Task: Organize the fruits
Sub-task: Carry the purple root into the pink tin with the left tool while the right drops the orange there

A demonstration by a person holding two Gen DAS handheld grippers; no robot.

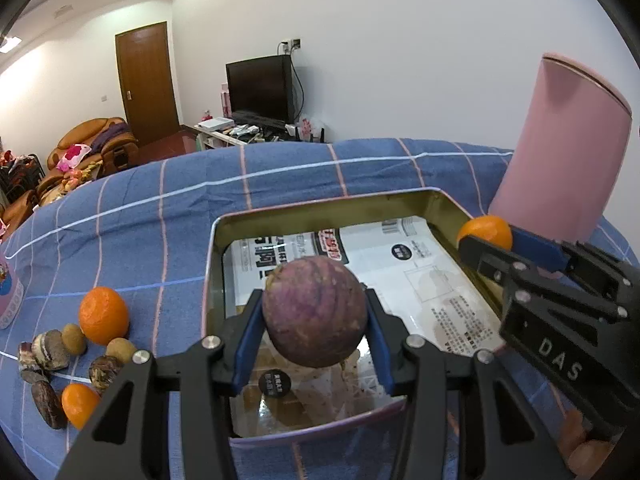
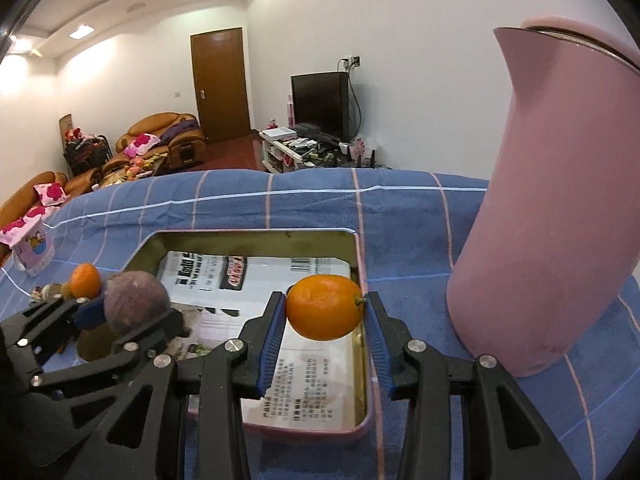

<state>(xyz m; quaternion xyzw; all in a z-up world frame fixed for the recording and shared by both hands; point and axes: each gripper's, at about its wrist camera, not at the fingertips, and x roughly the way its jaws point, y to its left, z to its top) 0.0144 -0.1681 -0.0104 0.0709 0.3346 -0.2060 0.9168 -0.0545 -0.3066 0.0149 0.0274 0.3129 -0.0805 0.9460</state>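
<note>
- While both grippers hang over the metal tin point(image 1: 444, 204), each pinches one fruit: the left gripper point(image 1: 316, 324) clamps a purple passion fruit point(image 1: 315, 312), the right gripper point(image 2: 326, 312) a small orange point(image 2: 325, 307).
- Key relation: the tin's paper-lined floor lies directly below the passion fruit; the small orange sits over the tin's right rim point(image 2: 362, 276), stem end against the right pad.
- Judgement: the left hand is better placed to release; the right needs a nudge inward off the rim first.
- Room: the tin's floor looks bare of fruit; the pink jug point(image 2: 552, 216) stands near the rim, outside it.
- More fruit point(image 1: 103, 315) waits on the blue checked cloth point(image 1: 280, 168), left of the tin.
</note>
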